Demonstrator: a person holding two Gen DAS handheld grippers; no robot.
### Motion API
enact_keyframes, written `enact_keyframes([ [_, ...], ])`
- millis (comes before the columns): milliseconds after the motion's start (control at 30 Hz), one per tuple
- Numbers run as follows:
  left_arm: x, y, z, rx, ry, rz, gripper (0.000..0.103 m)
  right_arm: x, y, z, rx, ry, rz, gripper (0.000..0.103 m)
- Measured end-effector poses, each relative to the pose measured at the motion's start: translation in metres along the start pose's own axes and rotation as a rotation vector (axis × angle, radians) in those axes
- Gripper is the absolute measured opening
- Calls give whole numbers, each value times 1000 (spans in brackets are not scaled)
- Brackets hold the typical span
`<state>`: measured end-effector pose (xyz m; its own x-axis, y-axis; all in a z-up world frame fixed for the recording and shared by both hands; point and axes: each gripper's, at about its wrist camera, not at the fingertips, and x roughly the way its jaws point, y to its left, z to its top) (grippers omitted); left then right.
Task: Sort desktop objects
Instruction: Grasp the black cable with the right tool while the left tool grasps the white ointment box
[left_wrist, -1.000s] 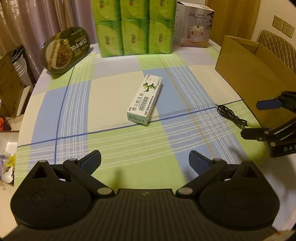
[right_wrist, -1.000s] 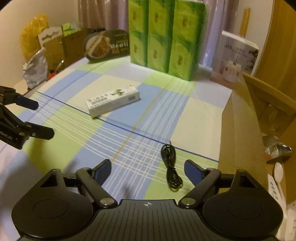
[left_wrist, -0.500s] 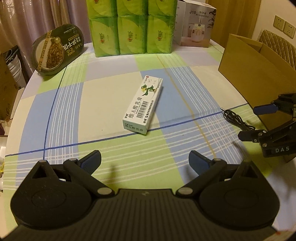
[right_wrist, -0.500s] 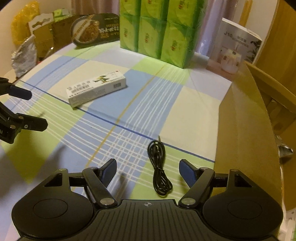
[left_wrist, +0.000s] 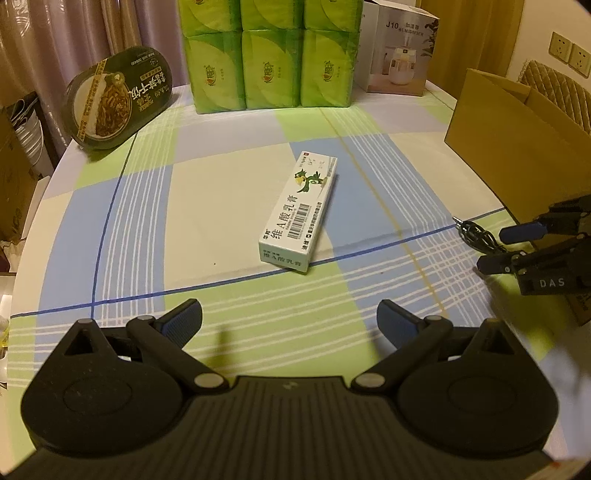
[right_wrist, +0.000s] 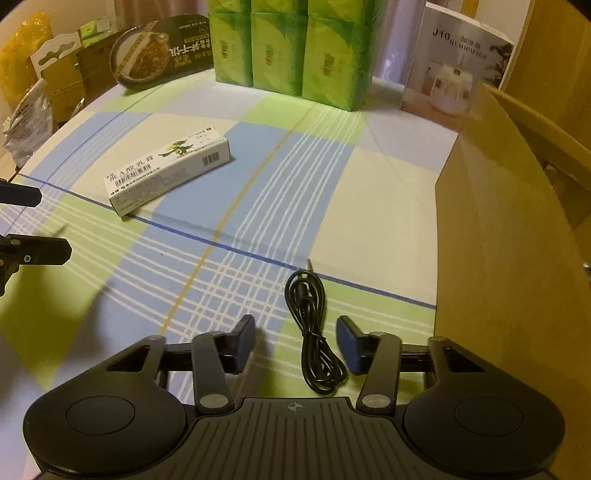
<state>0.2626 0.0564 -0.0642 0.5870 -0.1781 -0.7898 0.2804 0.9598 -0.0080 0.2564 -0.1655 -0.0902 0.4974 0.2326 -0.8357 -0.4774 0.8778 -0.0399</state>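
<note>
On our checked worktop (right_wrist: 388, 192) the cable (right_wrist: 314, 332) lay lengthwise between the right claw (right_wrist: 295, 341) (its jaws just narrowing, not yet touching it).

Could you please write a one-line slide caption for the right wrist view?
Right gripper, jaws closing but pads not yet touching, straddles the coiled black cable beside the cardboard box.

cardboard box (right_wrist: 509, 236): cut off at right edge | tissue packs (left_wrist: 269, 62): tops cropped | cable (left_wrist: 476, 236): partly hidden by right gripper (left_wrist: 506, 247)
</note>
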Motion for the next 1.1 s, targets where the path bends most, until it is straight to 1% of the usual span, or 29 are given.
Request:
enact_keyframes([
  [133,1,0,0,-1,-9,-6,99,5,-1,-2,16,1,18,34],
  [167,1,1,1,-1,-16,-11,99,5,-1,-2,20,-2,23,30],
  [200,1,1,2,-1,-23,-17,99,5,0,-1,21,-6,27,18],
  [233,1,1,4,0,-27,-19,99,6,1,0,20,-9,30,12],
  [333,4,1,11,14,-30,-13,98,6,6,2,9,-16,40,12],
  [433,7,1,21,33,-41,-8,94,5,10,3,17,-31,60,11],
  [467,9,0,25,38,-47,-10,92,5,12,4,21,-38,67,11],
  [633,26,-1,46,61,-59,-48,89,3,17,8,47,-58,80,11],
  [700,35,-3,52,80,-50,-52,84,2,17,10,58,-64,81,11],
  [800,52,-8,57,121,-17,-37,75,1,17,12,73,-67,86,11],
  [833,57,-9,57,131,-5,-33,68,1,17,12,74,-67,87,11],
  [867,61,-10,57,135,6,-30,57,0,18,11,76,-66,87,11],
  [900,65,-11,56,133,16,-26,42,0,18,11,76,-64,87,11],
  [933,67,-12,55,129,28,-22,36,-1,18,10,77,-63,87,11],
  [1000,65,-14,51,119,33,-21,33,-2,18,7,81,-59,86,11],
  [1100,53,-21,40,105,52,-15,33,-7,19,1,96,-55,91,11],
])
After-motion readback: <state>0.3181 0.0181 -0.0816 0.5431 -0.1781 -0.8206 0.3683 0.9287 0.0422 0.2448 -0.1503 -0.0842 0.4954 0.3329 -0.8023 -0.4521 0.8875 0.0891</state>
